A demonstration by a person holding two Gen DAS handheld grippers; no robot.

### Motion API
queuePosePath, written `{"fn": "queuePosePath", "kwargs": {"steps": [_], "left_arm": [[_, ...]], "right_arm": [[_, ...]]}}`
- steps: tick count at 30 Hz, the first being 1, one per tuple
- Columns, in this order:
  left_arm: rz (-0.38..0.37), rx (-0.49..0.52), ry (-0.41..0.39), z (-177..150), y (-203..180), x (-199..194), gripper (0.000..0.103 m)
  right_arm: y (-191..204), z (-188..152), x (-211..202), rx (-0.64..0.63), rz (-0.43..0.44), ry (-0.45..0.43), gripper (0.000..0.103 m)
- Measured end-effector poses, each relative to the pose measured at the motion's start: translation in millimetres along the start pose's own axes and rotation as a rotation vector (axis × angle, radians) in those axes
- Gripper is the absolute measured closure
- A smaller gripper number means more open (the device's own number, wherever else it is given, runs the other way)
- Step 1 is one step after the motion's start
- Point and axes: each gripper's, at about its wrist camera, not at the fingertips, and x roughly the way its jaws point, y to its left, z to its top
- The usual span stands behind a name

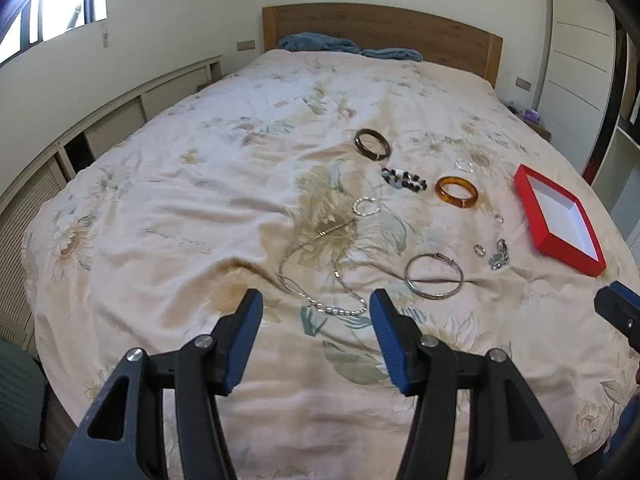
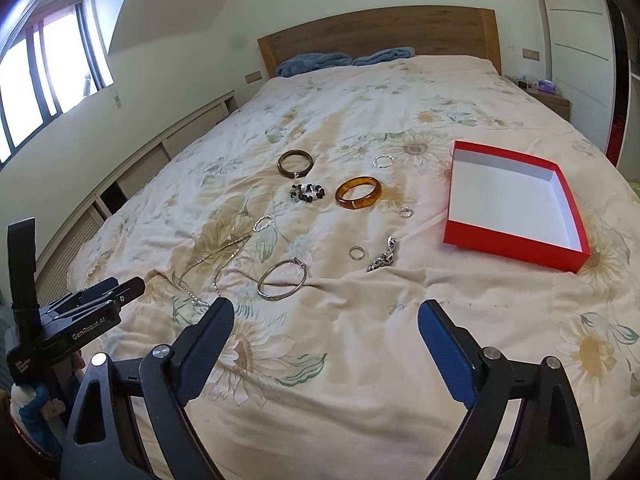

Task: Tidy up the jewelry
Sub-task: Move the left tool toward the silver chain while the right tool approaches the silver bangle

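Observation:
Jewelry lies spread on a floral bedspread (image 1: pixel 200 184). An empty red box (image 2: pixel 516 204) with a white inside sits at the right; it also shows in the left wrist view (image 1: pixel 560 220). There is an amber bangle (image 2: pixel 358 193), a dark brown bangle (image 2: pixel 295 163), a black-and-white bead bracelet (image 2: pixel 307 193), a thin silver bangle (image 2: pixel 282 280), a silver chain necklace (image 1: pixel 320 280), small rings (image 2: pixel 357 253) and a silver link piece (image 2: pixel 384 259). My left gripper (image 1: pixel 316 304) is open above the necklace. My right gripper (image 2: pixel 326 314) is open and empty over the bedspread near the front.
A wooden headboard (image 2: pixel 380 36) and blue pillows (image 2: pixel 312 62) are at the far end. Low louvred cabinets (image 2: pixel 132 172) run along the left wall under a window. A nightstand (image 2: pixel 548 94) and wardrobe stand at the right.

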Motion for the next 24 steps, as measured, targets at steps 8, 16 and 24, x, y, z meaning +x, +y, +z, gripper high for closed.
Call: {"fn": "queuePosePath", "kwargs": {"steps": [8,16,24], "left_arm": [[-0.013,0.016,0.004,8,-11,11,0.05],[-0.013,0.024,0.013,17,-18,23,0.049],[-0.005,0.024,0.035,18,-18,38,0.049]], "right_arm": [[-10,3,14,0.015,0.008,0.012,0.013],[-17,5,28,0.029,0.01,0.032,0.014],[-20,7,40,0.028,0.013,0.049,0.02]]}}
